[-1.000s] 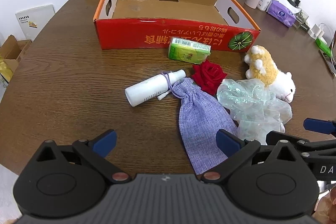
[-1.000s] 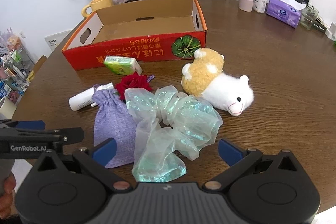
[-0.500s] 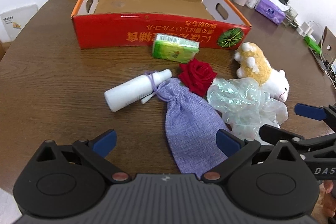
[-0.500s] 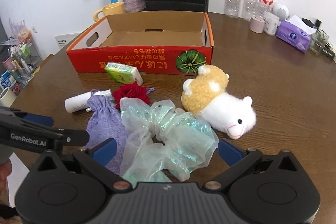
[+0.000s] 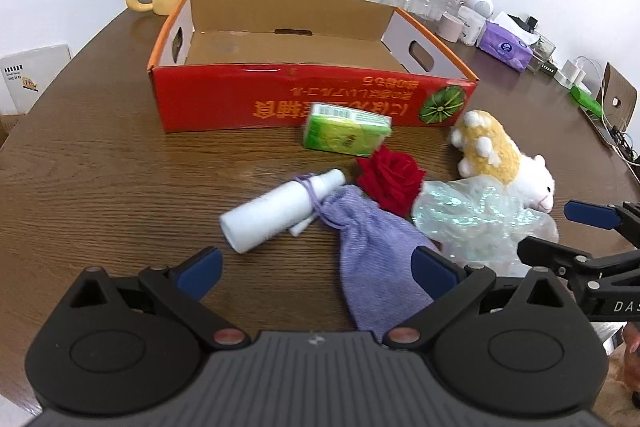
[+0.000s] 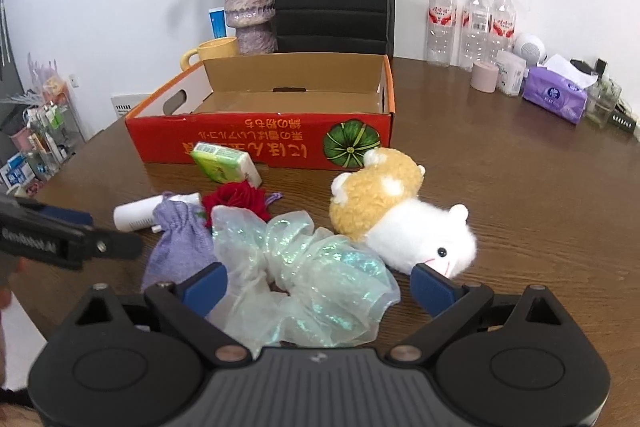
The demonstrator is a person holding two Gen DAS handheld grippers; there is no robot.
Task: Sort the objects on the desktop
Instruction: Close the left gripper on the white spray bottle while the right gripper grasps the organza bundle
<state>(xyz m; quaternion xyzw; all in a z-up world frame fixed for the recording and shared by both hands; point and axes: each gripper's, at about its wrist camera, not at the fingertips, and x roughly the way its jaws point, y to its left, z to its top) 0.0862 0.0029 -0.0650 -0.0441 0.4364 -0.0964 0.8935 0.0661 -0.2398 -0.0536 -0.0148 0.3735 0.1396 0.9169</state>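
Lately both cameras have tipped up and settled lower over the counter [image 5: 100, 167]: half a second ago the left view looked down on the cluster, and now the red box [image 5: 312, 99] sits higher and squarer in frame, while the right view takes in the vase and bottles behind it. Nothing on the counter has shifted; only the tools have moved, so I judge the sorting has not begun.

The left tongs [image 5: 316, 269] are spread wide and empty, hovering over the near end of the purple pouch [image 5: 376, 267], with the white bottle [image 5: 276, 213] just ahead between the tips. The right tongs [image 6: 318, 285] are equally spread and empty, straddling the gauzy scrunchie [image 6: 312, 267]; their right tip is close to the nose of the plush toy [image 6: 400, 215].

The loose things lie in a tight bunch in front of the box: the green packet [image 5: 344, 133] close against its front wall, the red rose [image 5: 390, 179] touching pouch and scrunchie. The box interior looks bare, with a low front wall to clear.

Room is scarce in the middle, since the two tools sit near each other. Open counter lies to the left of the bottle and to the right of the plush toy; the near edge is hidden under the tools.
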